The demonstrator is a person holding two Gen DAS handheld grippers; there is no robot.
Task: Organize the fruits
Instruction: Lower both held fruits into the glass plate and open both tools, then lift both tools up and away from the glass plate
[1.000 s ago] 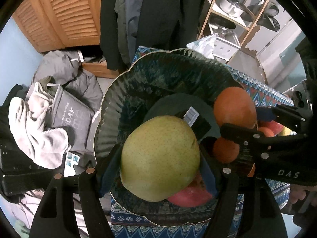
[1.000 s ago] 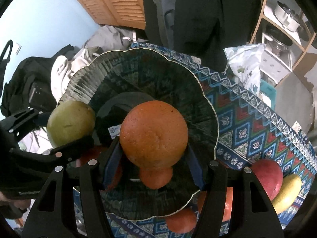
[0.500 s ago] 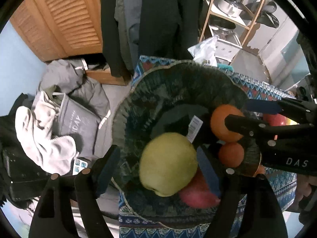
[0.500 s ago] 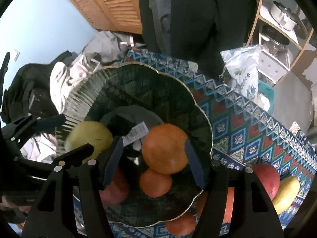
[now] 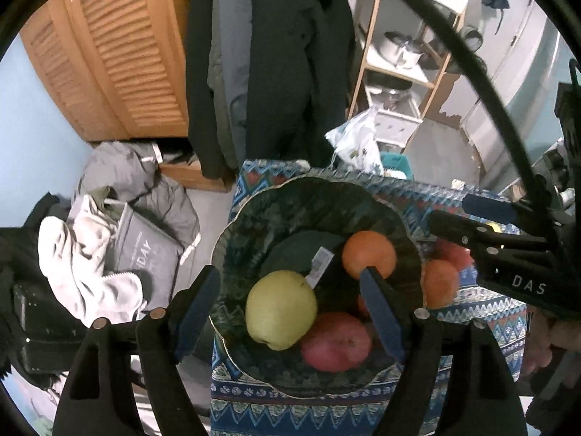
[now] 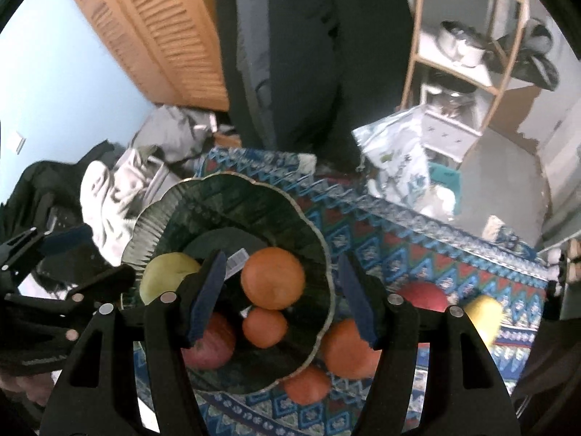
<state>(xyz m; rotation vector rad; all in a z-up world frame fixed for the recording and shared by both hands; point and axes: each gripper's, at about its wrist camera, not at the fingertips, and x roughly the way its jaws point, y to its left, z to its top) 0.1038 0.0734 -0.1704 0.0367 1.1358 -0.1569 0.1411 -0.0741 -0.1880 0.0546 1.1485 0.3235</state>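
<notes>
Both tongs, left [image 5: 290, 294] and right [image 6: 279, 294], hung spread and empty over the dark bowl [image 6: 308, 225], where the green apple [image 5: 280, 309] and large orange [image 6: 272, 278] lay

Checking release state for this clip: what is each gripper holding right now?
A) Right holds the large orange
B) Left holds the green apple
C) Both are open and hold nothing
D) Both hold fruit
C: the left gripper and right gripper are open; the green apple and large orange lie in the bowl.
</notes>
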